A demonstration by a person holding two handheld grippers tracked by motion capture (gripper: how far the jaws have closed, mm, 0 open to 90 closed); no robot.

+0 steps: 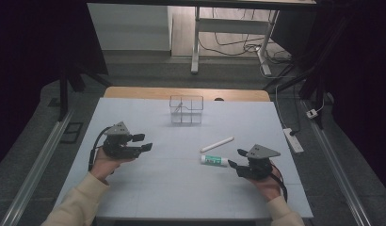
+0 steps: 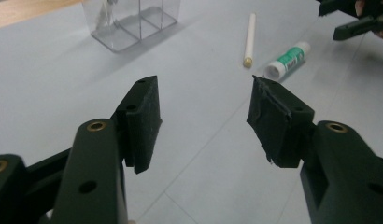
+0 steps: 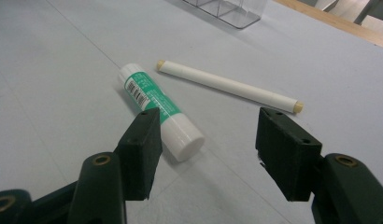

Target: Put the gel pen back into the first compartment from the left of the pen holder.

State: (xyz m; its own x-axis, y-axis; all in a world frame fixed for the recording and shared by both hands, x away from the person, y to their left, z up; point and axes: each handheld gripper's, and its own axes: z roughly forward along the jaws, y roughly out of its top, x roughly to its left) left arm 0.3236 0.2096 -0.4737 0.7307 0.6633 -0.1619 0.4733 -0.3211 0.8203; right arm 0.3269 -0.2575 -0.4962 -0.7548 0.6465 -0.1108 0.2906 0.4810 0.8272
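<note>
The glue stick (image 1: 214, 161) is lying flat on the pale desk (image 1: 181, 188), toward its right side, its white cap end pointing at the right tongs (image 1: 234, 158) and its green-labelled body running away from them. In the right gripper view the capped end (image 3: 187, 144) is sitting just ahead of the two jaws, closer to the left-hand one, and nothing is pressing on it; these tongs are standing apart and holding nothing. Just beyond the glue stick a white pen (image 1: 217, 144) is lying at a slant, near it but not touching. Farther back, near the desk's far edge, a clear divided box (image 1: 186, 109) is standing upright.

The left tongs (image 1: 143, 142) are hovering over the desk's left side, well apart from both sticks, and pointing across toward them. Their jaws are also standing wide with only bare desk between them. In the left gripper view the pen (image 2: 249, 39) and glue stick (image 2: 287, 61) are lying ahead, with the right tongs (image 2: 341, 21) at the top corner.
</note>
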